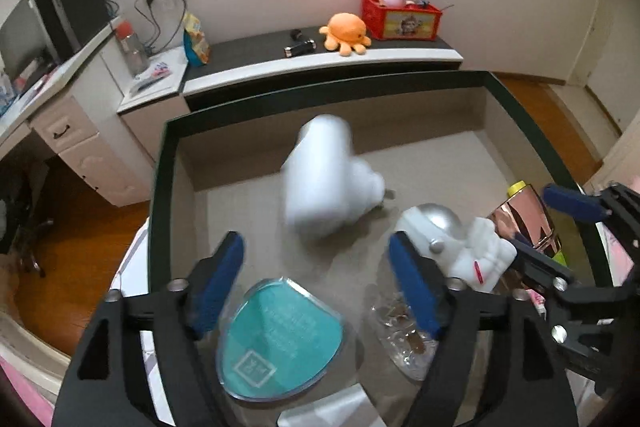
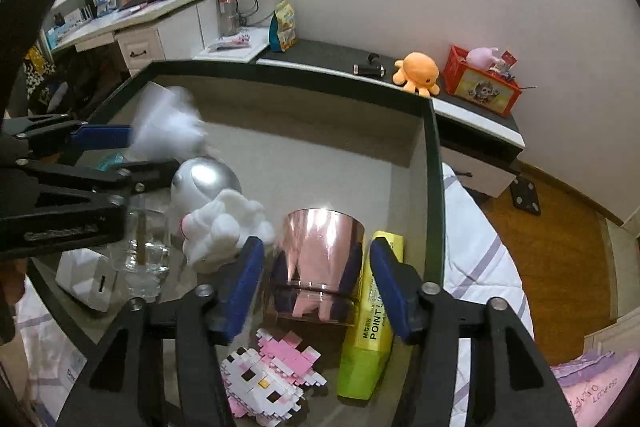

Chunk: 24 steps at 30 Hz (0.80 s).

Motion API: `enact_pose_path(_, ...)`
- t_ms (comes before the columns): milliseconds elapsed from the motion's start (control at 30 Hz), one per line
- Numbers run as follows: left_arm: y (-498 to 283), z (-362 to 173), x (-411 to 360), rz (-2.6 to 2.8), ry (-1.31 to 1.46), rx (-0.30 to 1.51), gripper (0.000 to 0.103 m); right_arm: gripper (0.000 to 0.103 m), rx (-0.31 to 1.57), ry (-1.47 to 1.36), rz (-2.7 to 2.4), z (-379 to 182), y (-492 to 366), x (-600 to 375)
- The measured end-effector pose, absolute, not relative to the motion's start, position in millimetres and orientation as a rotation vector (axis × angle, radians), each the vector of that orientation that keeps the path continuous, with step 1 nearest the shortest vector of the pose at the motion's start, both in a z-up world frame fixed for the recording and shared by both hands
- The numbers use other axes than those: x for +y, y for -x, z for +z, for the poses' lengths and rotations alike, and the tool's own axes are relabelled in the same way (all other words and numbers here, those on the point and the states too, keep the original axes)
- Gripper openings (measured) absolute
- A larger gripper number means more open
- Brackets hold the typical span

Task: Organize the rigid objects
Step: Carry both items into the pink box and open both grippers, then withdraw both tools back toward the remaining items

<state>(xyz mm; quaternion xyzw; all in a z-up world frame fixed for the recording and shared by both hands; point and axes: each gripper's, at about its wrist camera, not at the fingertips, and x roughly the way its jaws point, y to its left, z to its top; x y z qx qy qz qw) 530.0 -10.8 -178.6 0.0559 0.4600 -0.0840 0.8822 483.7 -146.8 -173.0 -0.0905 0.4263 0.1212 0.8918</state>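
Left gripper (image 1: pixel 316 283): jaws spread, nothing between the pads; teal case (image 1: pixel 280 339) lies below the gap.
Right gripper (image 2: pixel 316 287): jaws spread either side of the pink cup (image 2: pixel 318 263); contact with the pads cannot be told.
Yellow box (image 2: pixel 372 319): beside the cup, against the bin's (image 2: pixel 434 187) right wall.
Block figure (image 2: pixel 268 379): nearest, under the right gripper.
Glass jar (image 2: pixel 146 247): left of the cup.
White robot toy (image 2: pixel 216 211): mid-bin.
White bottle (image 1: pixel 320 175): blurred, farthest, near the bin's back.
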Motion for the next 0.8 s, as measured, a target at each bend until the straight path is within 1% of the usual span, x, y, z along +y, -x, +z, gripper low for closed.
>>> enact_pose_path(33,-526.0,-177.0,-7.8,-0.181,-0.093,0.958,0.081,0.072,0.864,0.188,0.250,-167.6,-478.7,-147.7)
enact_pose_path(67,-526.9,-174.4,-4.8,-0.187,-0.080,0.958,0.083,0.080,0.850,0.186,0.251,-163.7,-474.1,-148.9)
enact_pose_path(133,-514.9,-164.3,-0.5,-0.196,-0.061,0.932,0.084,0.080,0.815,0.175,0.257,-153.1,-465.5,-153.1)
enact_pose_path(200,-493.0,-147.8,3.3,-0.190,-0.061,0.878,0.089,0.080,0.760,0.162,0.249,-136.9,-446.0,-159.9)
enact_pose_path(267,-467.9,-130.5,7.0,-0.187,-0.058,0.812,0.097,0.081,0.703,0.139,0.256,-121.1,-426.8,-167.3)
enact_pose_path(333,-435.1,-110.7,10.7,-0.187,-0.063,0.730,0.103,0.082,0.645,0.121,0.244,-104.4,-403.4,-174.7)
enact_pose_path(567,-313.3,-59.8,16.2,-0.138,-0.036,0.499,0.103,0.085,0.459,0.068,0.225,-61.0,-303.7,-189.1)
enact_pose_path(633,-286.9,-53.8,14.5,-0.105,-0.042,0.458,0.103,0.090,0.425,0.052,0.208,-56.4,-277.5,-190.5)
enact_pose_path(667,-272.4,-51.5,13.7,-0.083,-0.037,0.428,0.103,0.103,0.399,0.039,0.200,-55.0,-260.6,-192.2)
enact_pose_path(800,-213.5,-47.1,10.9,-0.063,-0.007,0.361,0.103,0.103,0.335,0.036,0.177,-46.6,-212.1,-191.7)
